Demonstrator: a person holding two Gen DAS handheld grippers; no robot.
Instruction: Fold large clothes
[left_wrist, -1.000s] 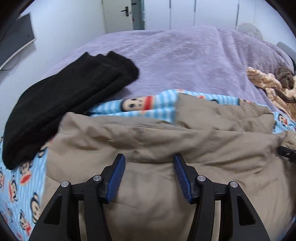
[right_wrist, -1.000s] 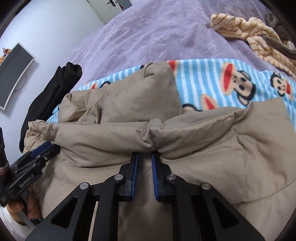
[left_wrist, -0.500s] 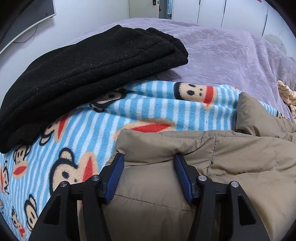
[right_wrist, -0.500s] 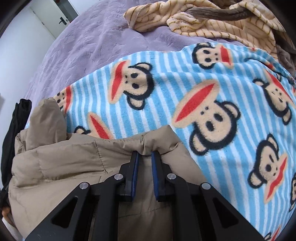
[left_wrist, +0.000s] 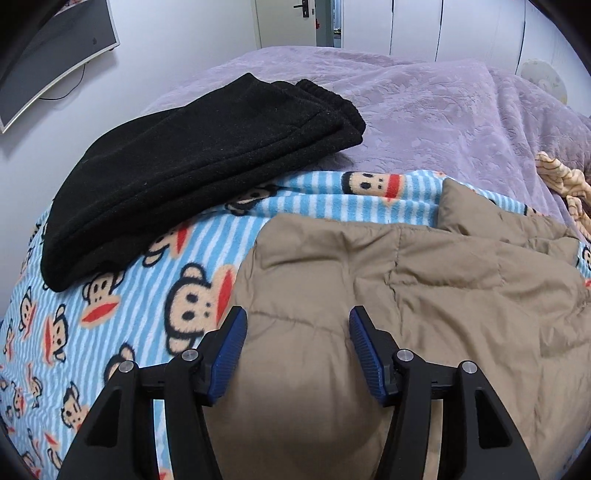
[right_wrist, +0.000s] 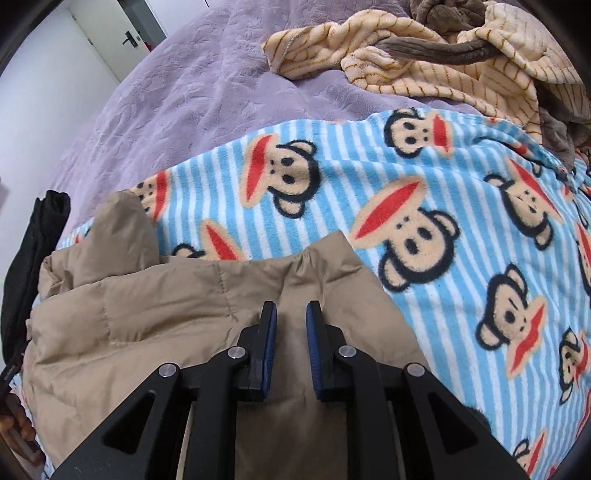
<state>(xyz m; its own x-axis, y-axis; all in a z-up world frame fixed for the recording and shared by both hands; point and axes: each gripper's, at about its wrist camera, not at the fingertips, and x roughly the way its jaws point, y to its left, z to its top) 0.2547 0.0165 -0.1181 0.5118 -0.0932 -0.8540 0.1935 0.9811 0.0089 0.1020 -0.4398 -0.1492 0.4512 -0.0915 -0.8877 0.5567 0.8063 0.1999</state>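
A tan padded jacket (left_wrist: 424, 295) lies folded on a blue striped monkey-print blanket (left_wrist: 147, 288). My left gripper (left_wrist: 297, 325) is open, hovering over the jacket's left end with fabric below the jaws. In the right wrist view the jacket (right_wrist: 166, 314) fills the lower left. My right gripper (right_wrist: 291, 314) has its jaws narrowly parted over the jacket's right corner; the fabric sits between them without being pinched.
A folded black garment (left_wrist: 192, 162) lies at the left, also in the right wrist view (right_wrist: 33, 258). A cream striped and brown heap (right_wrist: 443, 59) lies at the far right. The purple bedspread (left_wrist: 424, 110) stretches behind. A monitor (left_wrist: 48, 62) hangs on the left wall.
Both grippers have pulled back from the jacket's far edge. The right gripper's jaws have parted slightly, letting go of the jacket corner, which now rests on the blanket.
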